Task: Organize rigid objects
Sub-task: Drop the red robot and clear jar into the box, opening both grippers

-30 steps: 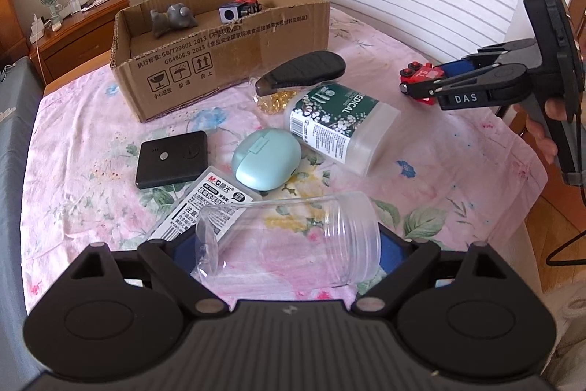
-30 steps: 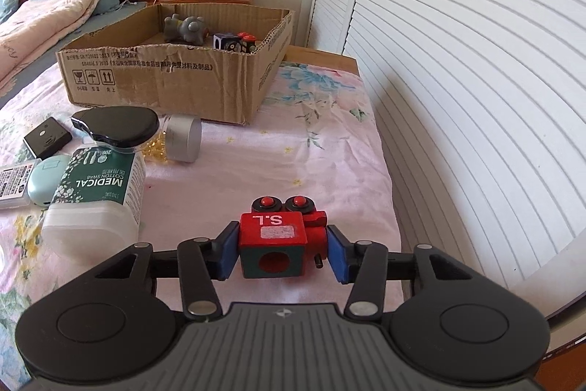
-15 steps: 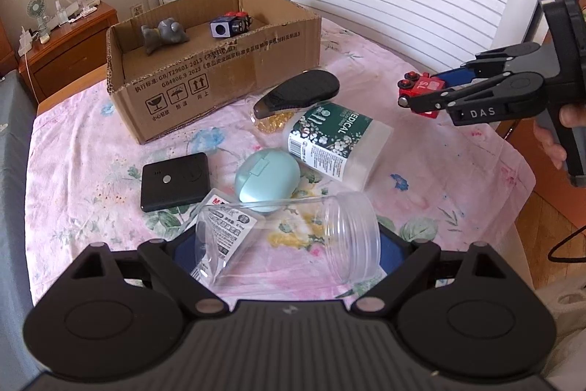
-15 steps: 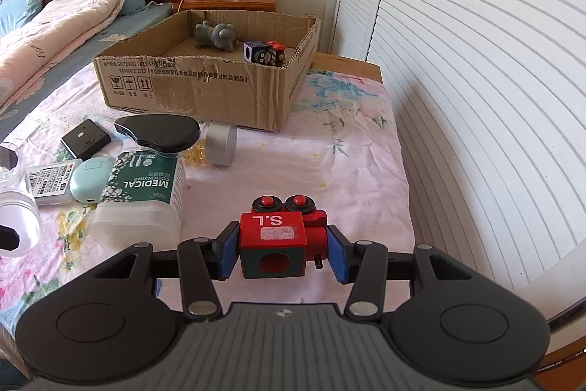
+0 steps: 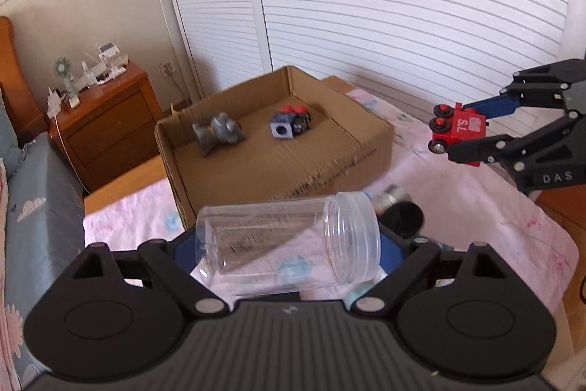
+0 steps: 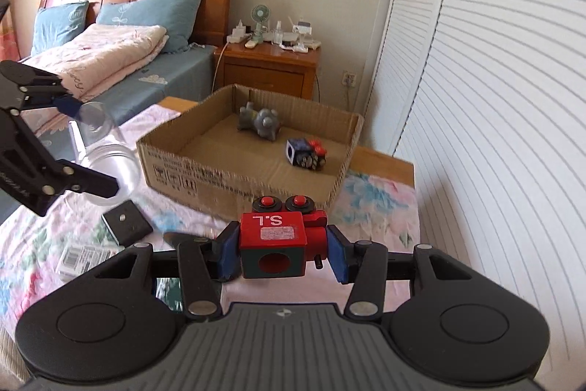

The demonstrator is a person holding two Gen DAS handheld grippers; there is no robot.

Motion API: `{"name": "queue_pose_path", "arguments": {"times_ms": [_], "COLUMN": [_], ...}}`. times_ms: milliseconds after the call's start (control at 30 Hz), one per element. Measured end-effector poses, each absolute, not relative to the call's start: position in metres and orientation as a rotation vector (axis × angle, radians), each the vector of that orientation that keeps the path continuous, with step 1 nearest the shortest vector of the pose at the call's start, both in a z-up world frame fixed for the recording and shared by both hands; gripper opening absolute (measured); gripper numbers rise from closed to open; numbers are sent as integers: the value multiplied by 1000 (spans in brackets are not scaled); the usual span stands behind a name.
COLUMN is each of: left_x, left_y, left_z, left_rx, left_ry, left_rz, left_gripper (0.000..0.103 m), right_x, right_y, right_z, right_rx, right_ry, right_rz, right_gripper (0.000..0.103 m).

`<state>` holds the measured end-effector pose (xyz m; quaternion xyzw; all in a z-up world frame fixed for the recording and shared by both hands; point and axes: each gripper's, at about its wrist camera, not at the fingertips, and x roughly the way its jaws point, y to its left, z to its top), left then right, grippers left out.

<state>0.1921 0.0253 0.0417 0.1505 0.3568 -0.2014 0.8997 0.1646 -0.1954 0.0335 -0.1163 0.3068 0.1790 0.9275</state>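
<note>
My left gripper (image 5: pixel 289 251) is shut on a clear plastic jar (image 5: pixel 285 244), held sideways in the air in front of the open cardboard box (image 5: pixel 366 149). My right gripper (image 6: pixel 280 250) is shut on a red toy train block (image 6: pixel 282 240) marked "S.L", also in the air, short of the box's near wall (image 6: pixel 234 174). In the left wrist view the right gripper (image 5: pixel 472 131) and the red block (image 5: pixel 457 131) hang right of the box. The box holds a grey toy figure (image 5: pixel 218 132) and a blue toy train block (image 5: pixel 289 125).
A black square case (image 6: pixel 126 220), a white labelled pack (image 6: pixel 82 257) and a black lid (image 5: pixel 403 217) beside a silver cap lie on the floral sheet. A wooden nightstand (image 6: pixel 271 68) with a small fan stands behind the box. Slatted closet doors (image 6: pixel 494 98) run along the right.
Both grippers have risen and moved toward the box with their loads. The box interior now shows from above, and the items on the sheet have dropped low or out of view.
</note>
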Motion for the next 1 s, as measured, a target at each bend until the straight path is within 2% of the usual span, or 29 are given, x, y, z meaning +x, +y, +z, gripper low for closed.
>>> {"name": "queue_pose_path", "arguments": {"times_ms": [167,400,467,533,667,1000], "left_x": [258,315,324,329,337,324], "left_y": [21,20,21,20,20,15], "left_z": [48,26,21,17,16,21], "left_rx": [297,282,269,263,254,279], "left_ry": [746,803,816,826,802,798], "left_rz": [-379,-336,-336,-340,-333,-327], "left_gripper": [91,91,91,92,98,98], "right_x": [220,285,294,293,288,271], "right_y": [-173,-158,-156,-159,-167,-166], "right_z": [47,38,30,27,20,19], "right_rx": [-234,-196,-200,-190,-141,-177], "right_ry": [618,684,732,713,717,715], "right_rz": [376,361,382,355,367,360], "right_gripper": [54,56,84,103,103,103]}}
